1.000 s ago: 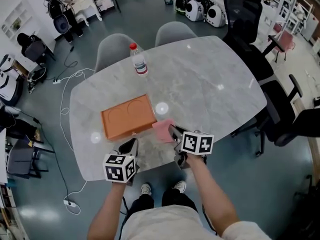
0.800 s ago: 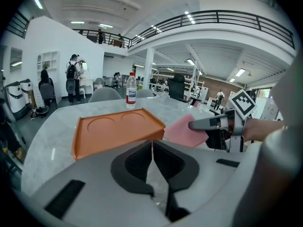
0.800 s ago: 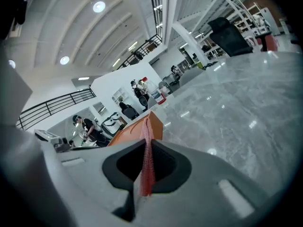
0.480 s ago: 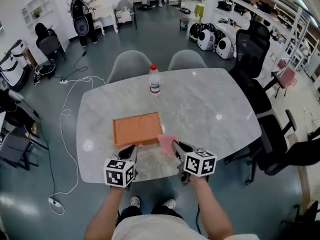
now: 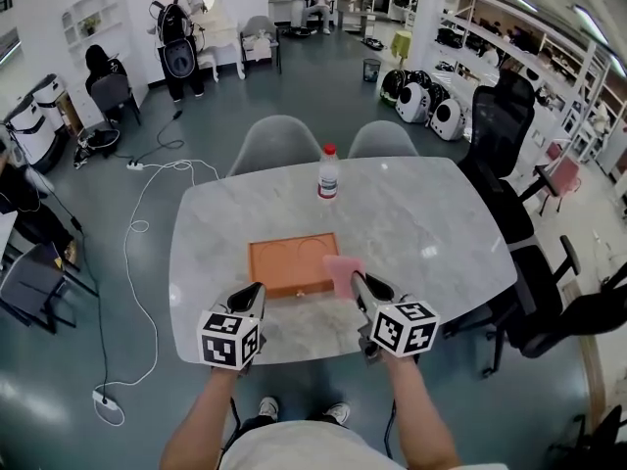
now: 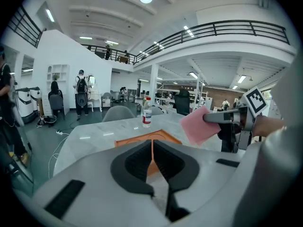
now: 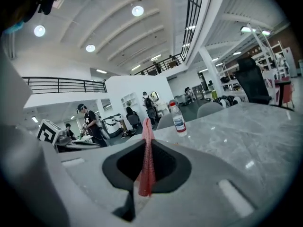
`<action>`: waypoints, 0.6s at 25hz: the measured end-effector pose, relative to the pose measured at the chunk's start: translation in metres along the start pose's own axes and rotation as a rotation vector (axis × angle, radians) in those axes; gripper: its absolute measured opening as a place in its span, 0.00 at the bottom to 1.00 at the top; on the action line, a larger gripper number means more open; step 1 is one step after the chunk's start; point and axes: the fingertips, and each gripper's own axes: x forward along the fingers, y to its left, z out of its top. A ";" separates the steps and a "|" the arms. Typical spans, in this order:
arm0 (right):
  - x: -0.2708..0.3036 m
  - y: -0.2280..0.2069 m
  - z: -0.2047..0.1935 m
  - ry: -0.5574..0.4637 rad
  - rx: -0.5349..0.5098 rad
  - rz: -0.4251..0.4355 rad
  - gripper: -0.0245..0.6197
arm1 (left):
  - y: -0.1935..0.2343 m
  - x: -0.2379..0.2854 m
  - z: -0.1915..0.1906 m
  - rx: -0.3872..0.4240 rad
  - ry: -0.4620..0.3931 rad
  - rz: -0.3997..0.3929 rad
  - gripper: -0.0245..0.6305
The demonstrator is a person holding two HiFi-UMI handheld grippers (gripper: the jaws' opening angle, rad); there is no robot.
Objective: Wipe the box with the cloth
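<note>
Pink cloth (image 5: 343,269) held beside the orange box (image 5: 292,265)
Head view: the right gripper (image 5: 361,287) lifts the cloth by the box's right end on the bench (image 5: 421,213). Left gripper view: the left gripper (image 6: 152,144) has its jaws together, empty. Right gripper view: its jaws clamp the cloth edge-on.

Bottle (image 5: 328,172) behind box (image 5: 292,265); cloth (image 5: 343,270) seemingly right.

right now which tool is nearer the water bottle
Right. The right tool, shut on the cloth, is nearly straight in front of the bottle; the left tool sits farther left.
</note>
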 end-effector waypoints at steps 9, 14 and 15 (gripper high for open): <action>0.002 0.039 0.013 -0.069 -0.132 -0.091 0.06 | 0.046 -0.030 0.011 0.007 -0.058 0.000 0.06; 0.001 0.051 0.014 -0.075 -0.158 -0.109 0.06 | 0.052 -0.034 0.012 0.018 -0.061 -0.017 0.06; 0.002 0.052 0.013 -0.075 -0.161 -0.111 0.06 | 0.052 -0.034 0.011 0.018 -0.063 -0.021 0.06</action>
